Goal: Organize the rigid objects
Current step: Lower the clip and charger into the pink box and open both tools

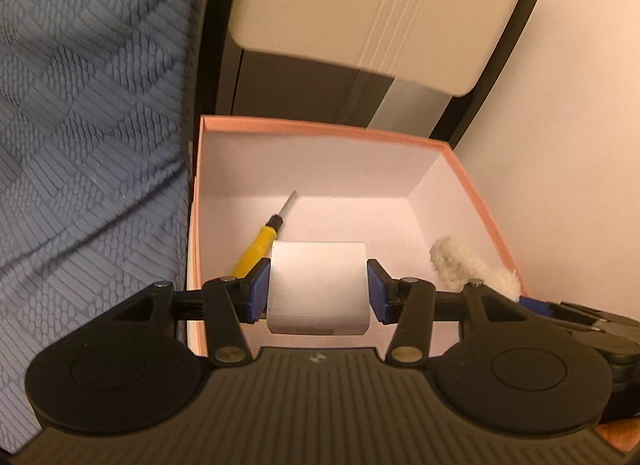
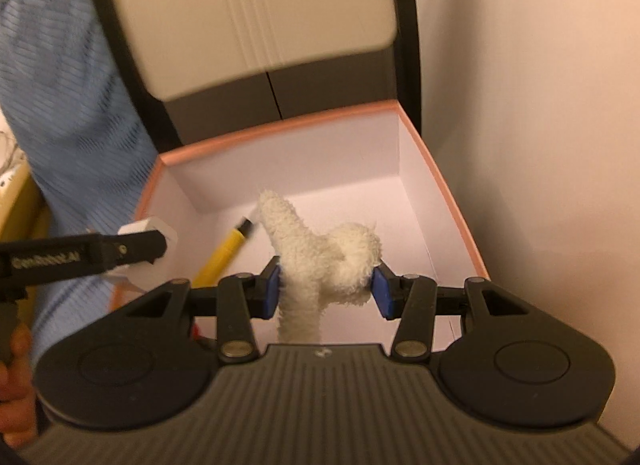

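Two things are held over the pink box (image 1: 320, 131): a stiff, light white block (image 1: 318, 287) clamped at its sides by the left tongs (image 1: 318, 291), and a soft fluffy toy (image 2: 320, 253) squeezed mid-frame by the right tongs (image 2: 326, 287).

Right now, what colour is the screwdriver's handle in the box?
Yellow, with a black collar before the metal shaft; the screwdriver shows best in the left wrist view.

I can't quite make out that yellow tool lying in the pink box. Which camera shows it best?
The left wrist view: the yellow screwdriver shows its handle, black collar and metal tip, only its lower end hidden behind the gripper's pad. In the right wrist view the screwdriver is blurred, its tip hidden behind the white fluffy thing.
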The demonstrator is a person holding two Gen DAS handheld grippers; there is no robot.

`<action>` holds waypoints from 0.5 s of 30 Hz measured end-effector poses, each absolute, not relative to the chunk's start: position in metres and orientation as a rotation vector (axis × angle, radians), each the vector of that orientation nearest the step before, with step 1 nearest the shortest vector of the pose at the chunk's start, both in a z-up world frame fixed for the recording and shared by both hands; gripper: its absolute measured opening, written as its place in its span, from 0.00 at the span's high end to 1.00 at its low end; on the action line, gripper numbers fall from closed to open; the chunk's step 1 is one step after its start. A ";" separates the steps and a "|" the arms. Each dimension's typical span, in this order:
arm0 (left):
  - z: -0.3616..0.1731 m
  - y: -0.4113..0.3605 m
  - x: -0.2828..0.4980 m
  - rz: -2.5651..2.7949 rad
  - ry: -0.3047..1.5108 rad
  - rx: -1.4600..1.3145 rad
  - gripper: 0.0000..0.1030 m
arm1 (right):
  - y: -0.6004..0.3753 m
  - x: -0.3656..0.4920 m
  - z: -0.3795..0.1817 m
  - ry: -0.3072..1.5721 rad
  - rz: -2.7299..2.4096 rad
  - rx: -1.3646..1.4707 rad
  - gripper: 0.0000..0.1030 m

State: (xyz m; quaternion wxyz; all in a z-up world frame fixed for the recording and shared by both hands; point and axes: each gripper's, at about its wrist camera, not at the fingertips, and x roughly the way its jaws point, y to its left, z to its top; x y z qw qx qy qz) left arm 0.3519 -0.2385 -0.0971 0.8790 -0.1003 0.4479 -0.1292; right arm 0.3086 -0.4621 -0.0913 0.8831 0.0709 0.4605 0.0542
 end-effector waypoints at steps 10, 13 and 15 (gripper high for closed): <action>-0.120 -0.248 0.368 -0.275 0.991 -0.199 0.46 | -0.465 0.325 -0.145 1.117 0.063 0.166 0.52; -0.120 -0.251 0.367 -0.278 0.988 -0.178 0.45 | -0.468 0.328 -0.151 1.140 0.048 0.186 0.52; -0.119 -0.252 0.367 -0.282 0.981 -0.163 0.45 | -0.469 0.328 -0.153 1.147 0.046 0.187 0.51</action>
